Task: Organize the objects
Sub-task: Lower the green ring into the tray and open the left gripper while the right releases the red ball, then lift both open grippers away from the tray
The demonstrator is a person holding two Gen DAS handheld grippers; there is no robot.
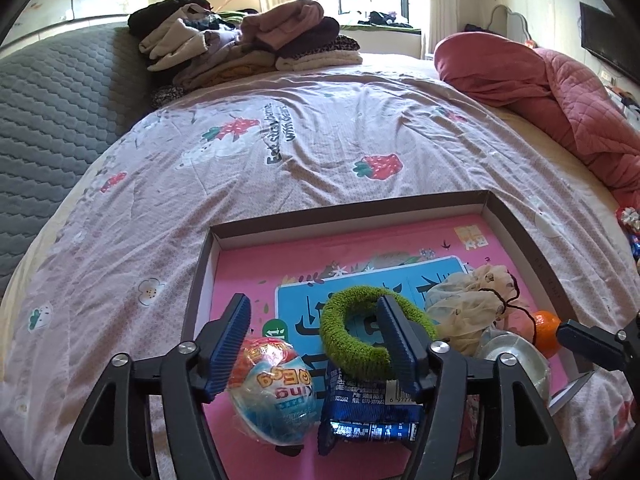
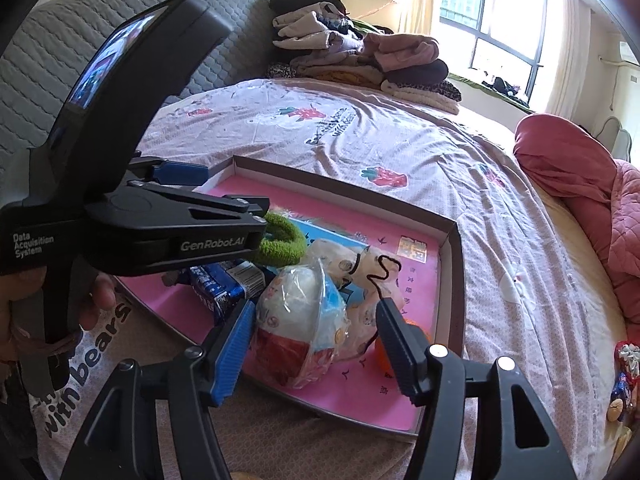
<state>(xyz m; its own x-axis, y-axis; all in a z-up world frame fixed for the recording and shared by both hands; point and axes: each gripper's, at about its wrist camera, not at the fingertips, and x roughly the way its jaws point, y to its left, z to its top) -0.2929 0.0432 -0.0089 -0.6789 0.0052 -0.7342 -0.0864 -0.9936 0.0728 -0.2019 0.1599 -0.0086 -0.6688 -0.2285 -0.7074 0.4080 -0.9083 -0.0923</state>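
A shallow box tray (image 1: 348, 208) with a pink printed bottom lies on the bed. In it are a foil-wrapped toy egg (image 1: 272, 392), a green fuzzy hair ring (image 1: 332, 332), a blue snack packet (image 1: 368, 412), a cream drawstring pouch (image 1: 464, 300) and an orange (image 1: 546, 328). My left gripper (image 1: 314, 344) stands open above them, its left finger by the egg and its right finger in front of the ring. My right gripper (image 2: 316, 346) is open around a second plastic-wrapped egg (image 2: 304, 320), which rests in the tray (image 2: 456, 280) beside the pouch (image 2: 360, 264).
The left gripper's body (image 2: 180, 236), held by a hand (image 2: 100, 292), fills the right wrist view's left side. Folded clothes (image 1: 248, 40) are piled at the far end of the bed. A pink quilt (image 1: 540, 80) lies right and a grey padded headboard (image 1: 52, 100) left. Small trinkets (image 2: 624, 380) sit right.
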